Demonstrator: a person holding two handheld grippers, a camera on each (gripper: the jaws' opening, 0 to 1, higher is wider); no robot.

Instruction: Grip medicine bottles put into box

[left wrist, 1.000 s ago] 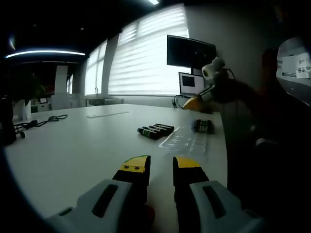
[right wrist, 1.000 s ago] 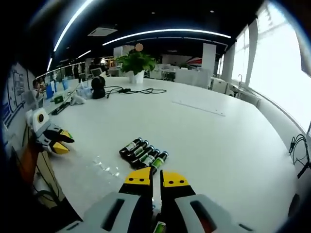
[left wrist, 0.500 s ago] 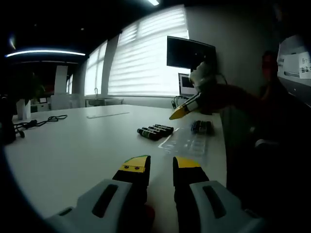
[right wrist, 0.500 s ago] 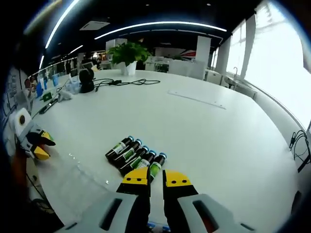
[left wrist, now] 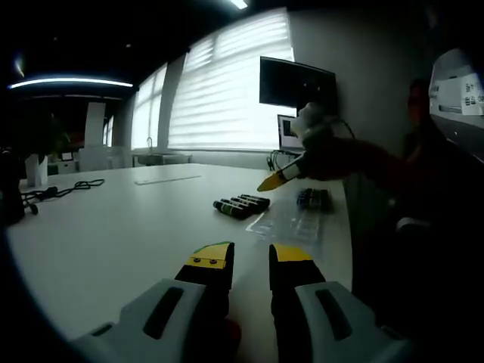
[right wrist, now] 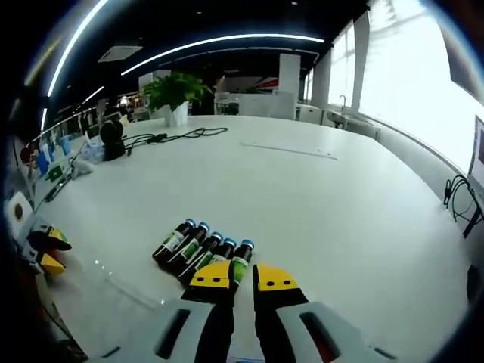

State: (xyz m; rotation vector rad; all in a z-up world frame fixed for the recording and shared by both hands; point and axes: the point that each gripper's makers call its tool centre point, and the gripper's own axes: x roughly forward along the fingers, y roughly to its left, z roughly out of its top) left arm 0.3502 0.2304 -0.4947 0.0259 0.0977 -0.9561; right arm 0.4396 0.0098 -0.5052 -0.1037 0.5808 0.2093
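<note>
Several dark medicine bottles point(left wrist: 242, 203) with green labels lie side by side in a row on the white table. The same row of bottles point(right wrist: 200, 249) lies just beyond my right gripper point(right wrist: 243, 276), whose jaws stand a narrow gap apart with nothing between them. A clear plastic box point(left wrist: 291, 222) lies to the right of the row, with a few bottles point(left wrist: 314, 198) at its far end. My left gripper point(left wrist: 249, 257) hovers low over bare table, open and empty. The right gripper point(left wrist: 274, 180) reaches in above the row. The left gripper point(right wrist: 44, 253) is at the table's left edge.
A dark monitor point(left wrist: 296, 82) and a small lit screen point(left wrist: 297, 130) stand at the table's far end by the window blinds. A person point(left wrist: 423, 174) is on the right. A potted plant point(right wrist: 170, 94), a dark device point(right wrist: 112, 140) and cables point(right wrist: 178, 136) sit farther off.
My right gripper has travelled from over the clear box toward the row of bottles, which now lie closer to its tips. The left gripper has stayed still.
</note>
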